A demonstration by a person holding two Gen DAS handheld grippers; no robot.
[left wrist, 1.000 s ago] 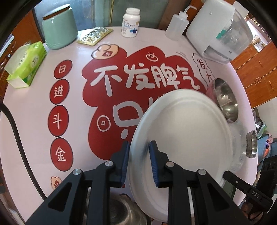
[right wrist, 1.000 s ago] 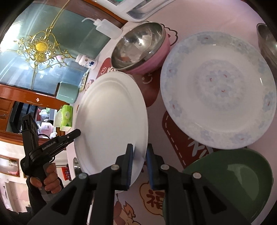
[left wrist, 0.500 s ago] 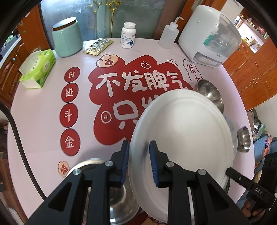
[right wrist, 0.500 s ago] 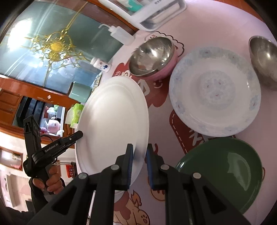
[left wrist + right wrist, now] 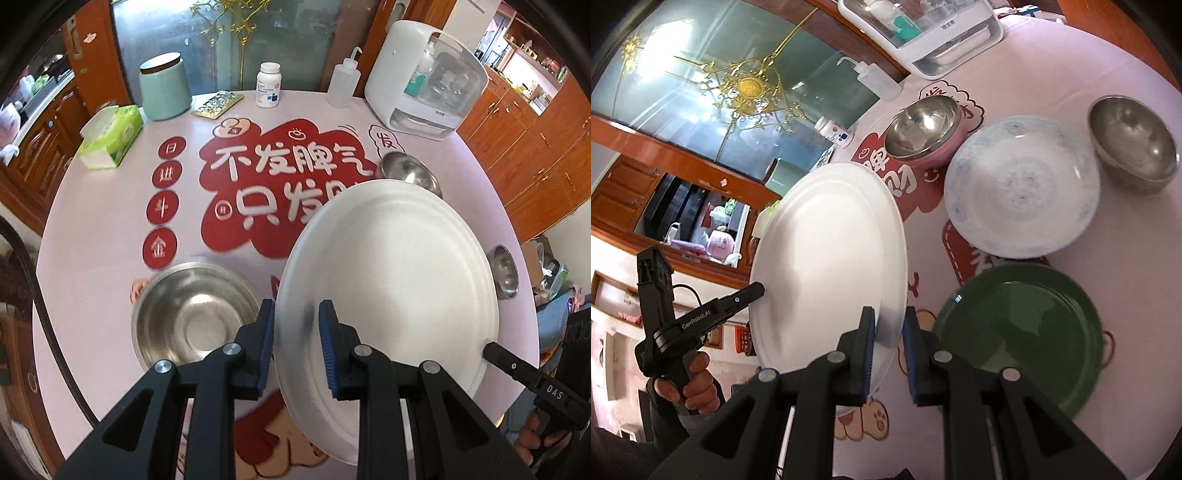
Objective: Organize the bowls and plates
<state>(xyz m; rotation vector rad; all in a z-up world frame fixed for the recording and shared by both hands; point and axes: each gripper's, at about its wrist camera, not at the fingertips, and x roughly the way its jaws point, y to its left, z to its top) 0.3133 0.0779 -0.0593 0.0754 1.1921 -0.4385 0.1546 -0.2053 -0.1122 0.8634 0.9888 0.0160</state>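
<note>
Two grippers are holding one big white plate (image 5: 391,280) between them, and I can see it from both sides. My left gripper (image 5: 296,345) sits at the bottom middle of the left view, its blue pads pinched on the near rim of the plate. My right gripper (image 5: 888,343) sits at the bottom middle of the right view and is pinched on the rim on the other side. The plate is tilted up on its edge, lifted above the pink table (image 5: 110,258). In the left view a shiny metal bowl (image 5: 195,321) rests on the table at the lower left, just beside my left gripper. A second metal bowl (image 5: 406,170) peeks out above the top of the plate, and a small metal bowl (image 5: 504,271) shows at the right edge. In the right view I see a pink bowl (image 5: 925,127) near the top middle, a white plate with blue flowers (image 5: 1021,186) to its right, a metal bowl (image 5: 1134,142) at the upper right, and a green plate (image 5: 1021,325) at the lower right. At the top of the left view stand a green jar (image 5: 164,88), a tissue pack (image 5: 110,134), a pill bottle (image 5: 269,85) and a squeeze bottle (image 5: 343,86).
</note>
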